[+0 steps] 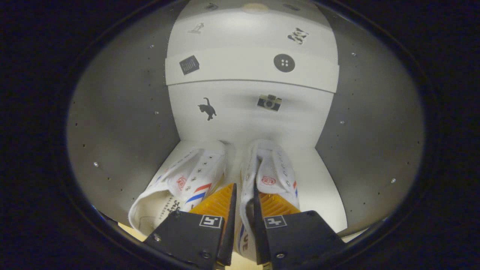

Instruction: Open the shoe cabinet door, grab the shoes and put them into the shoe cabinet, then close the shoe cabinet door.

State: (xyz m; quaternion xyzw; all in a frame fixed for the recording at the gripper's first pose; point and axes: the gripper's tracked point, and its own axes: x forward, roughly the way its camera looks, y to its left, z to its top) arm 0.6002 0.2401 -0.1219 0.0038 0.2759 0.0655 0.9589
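Observation:
Two white canvas shoes with red and blue stripes lie side by side inside the shoe cabinet [123, 123], toes toward its white back wall. The left shoe [187, 183] rests on the cabinet floor just left of my fingers. The right shoe [270, 176] has its inner side wall pinched between my fingers. My gripper [245, 195] is shut on that shoe's collar edge, one finger outside the shoe and one inside its opening.
Grey side walls with small peg holes close in on both sides. The white back panel [251, 112] carries small dark stickers and a shelf ledge [251, 71] juts out higher up. The white cabinet floor [322, 187] shows to the right of the shoes.

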